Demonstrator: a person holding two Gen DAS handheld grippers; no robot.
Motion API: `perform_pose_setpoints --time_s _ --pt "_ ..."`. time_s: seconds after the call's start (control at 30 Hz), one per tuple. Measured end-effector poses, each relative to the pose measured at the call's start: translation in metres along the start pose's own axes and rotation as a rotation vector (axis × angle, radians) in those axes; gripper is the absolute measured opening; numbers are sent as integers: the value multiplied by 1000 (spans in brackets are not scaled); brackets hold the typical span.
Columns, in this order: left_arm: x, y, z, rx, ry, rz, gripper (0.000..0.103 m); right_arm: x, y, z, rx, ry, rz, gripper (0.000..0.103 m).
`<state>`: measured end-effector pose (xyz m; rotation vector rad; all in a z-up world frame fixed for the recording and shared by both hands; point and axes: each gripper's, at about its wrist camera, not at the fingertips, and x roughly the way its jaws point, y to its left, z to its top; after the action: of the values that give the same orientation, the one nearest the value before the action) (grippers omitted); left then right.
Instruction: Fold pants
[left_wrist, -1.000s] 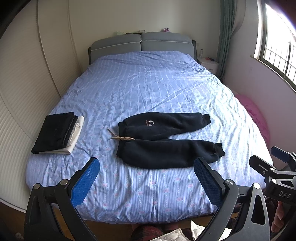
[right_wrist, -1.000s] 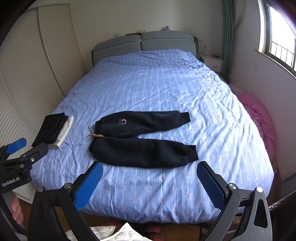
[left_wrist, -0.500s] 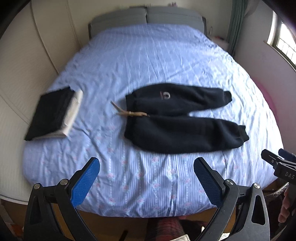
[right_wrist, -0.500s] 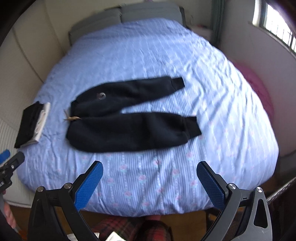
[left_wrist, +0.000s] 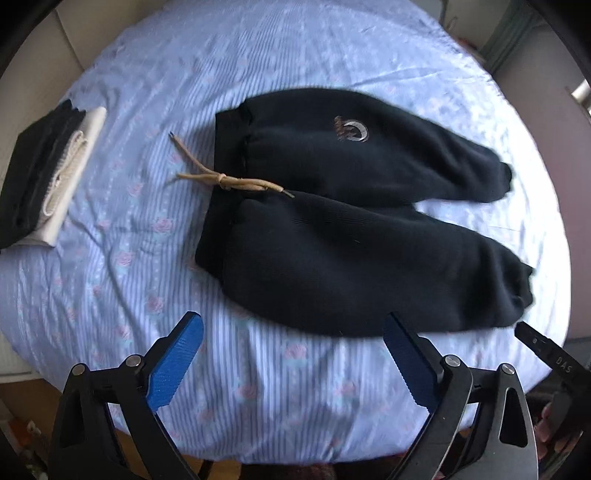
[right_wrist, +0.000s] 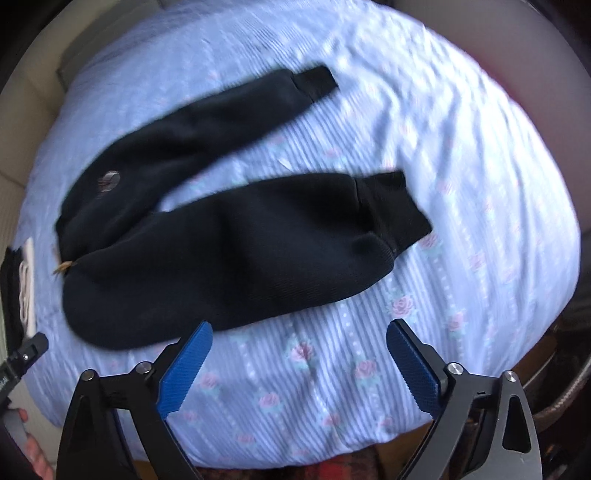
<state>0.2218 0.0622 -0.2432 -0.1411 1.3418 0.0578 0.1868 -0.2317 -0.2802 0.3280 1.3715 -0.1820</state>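
Black sweatpants (left_wrist: 332, 229) lie flat on the blue striped bed sheet (left_wrist: 258, 387), waistband to the left, legs spread to the right. A tan drawstring (left_wrist: 221, 179) trails from the waist. A small logo (left_wrist: 351, 129) marks the far leg. My left gripper (left_wrist: 293, 354) is open and empty, just above the near edge of the near leg. The pants also show in the right wrist view (right_wrist: 221, 240). My right gripper (right_wrist: 299, 354) is open and empty, near the near leg's lower edge, left of its cuff (right_wrist: 399, 210).
A folded stack of black and white clothes (left_wrist: 44, 173) lies at the bed's left edge. The bed's near edge is just below both grippers. The right gripper's tip (left_wrist: 546, 354) shows at the lower right of the left wrist view.
Both grippers have moved forward and down toward the pants, which now fill much more of each view. Both stay open.
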Motion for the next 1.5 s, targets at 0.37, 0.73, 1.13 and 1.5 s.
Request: perform_pose_setpoints --time_s 0.37,0.73,1.13,1.5 --pt "92 16 9 -204 197 -22 91 78 -26 26 92 193 40 84" --pt "84 21 28 -361 218 -132 32 58 -7 41 -54 169 9 31" --pt "-3 26 26 -236 138 -62 27 -33 -1 14 -127 206 135 27" --pt "-16 2 110 -295 65 -39 27 -72 17 113 -14 70 203 26"
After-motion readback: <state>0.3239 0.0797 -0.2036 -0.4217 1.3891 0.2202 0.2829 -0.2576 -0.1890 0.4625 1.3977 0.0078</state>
